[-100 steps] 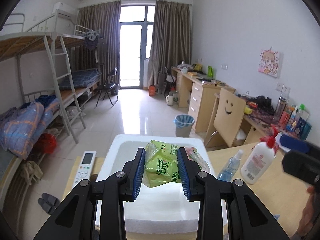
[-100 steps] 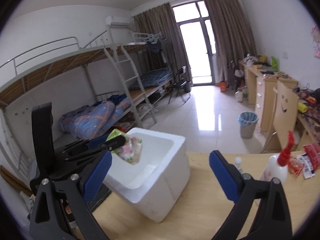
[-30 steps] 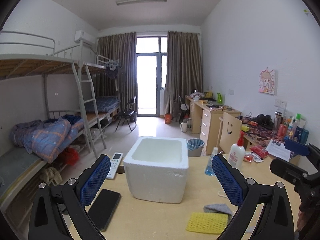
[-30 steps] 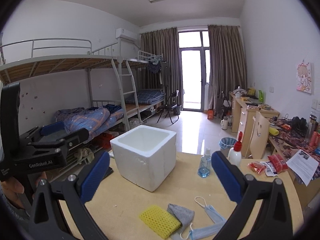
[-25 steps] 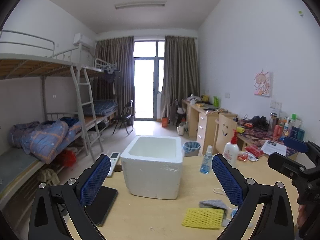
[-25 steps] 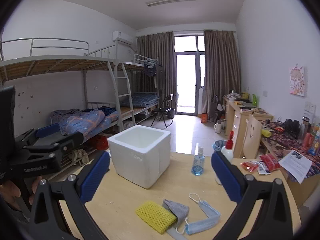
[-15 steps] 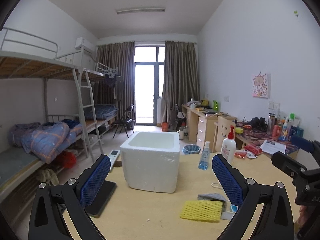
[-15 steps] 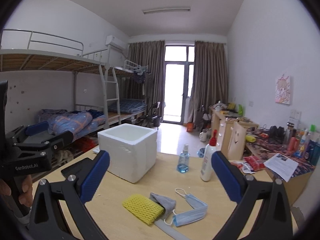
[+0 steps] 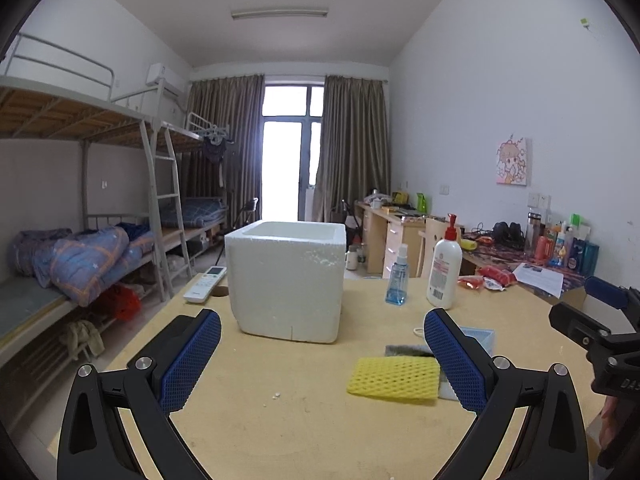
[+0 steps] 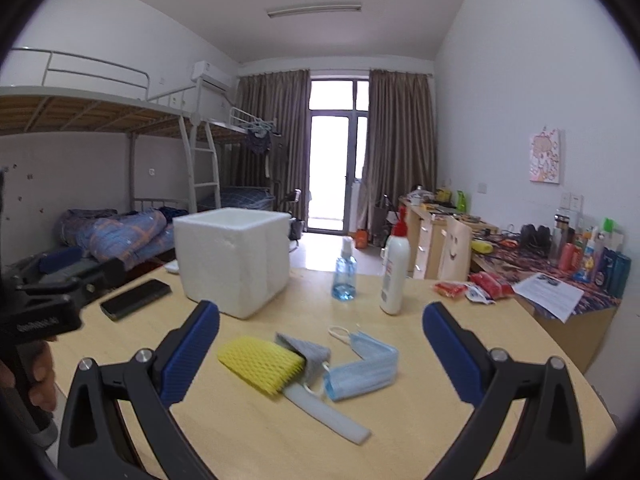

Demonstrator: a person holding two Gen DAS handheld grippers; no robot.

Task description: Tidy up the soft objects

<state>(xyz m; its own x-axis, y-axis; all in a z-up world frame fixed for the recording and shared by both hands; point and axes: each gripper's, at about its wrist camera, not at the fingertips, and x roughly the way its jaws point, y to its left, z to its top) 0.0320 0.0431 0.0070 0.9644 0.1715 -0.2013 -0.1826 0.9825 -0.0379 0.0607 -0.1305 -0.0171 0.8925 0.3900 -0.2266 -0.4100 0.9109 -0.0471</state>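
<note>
While both our left tool (image 9: 322,354) and right tool (image 10: 321,344) gape wide and empty, the yellow foam net (image 10: 261,365), grey cloth (image 10: 306,350) and blue mask (image 10: 362,368) lie touching on the counter (image 10: 400,420).

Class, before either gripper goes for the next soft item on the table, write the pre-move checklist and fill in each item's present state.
1. Left gripper open and holding nothing: ok.
2. Right gripper open and holding nothing: ok.
3. Yellow foam net unobstructed from above: ok.
4. Blue face mask lying separate from the grey cloth: not ok, they overlap.
5. White foam box upright, top open: ok.
6. Space left inside the box: cannot tell.
</note>
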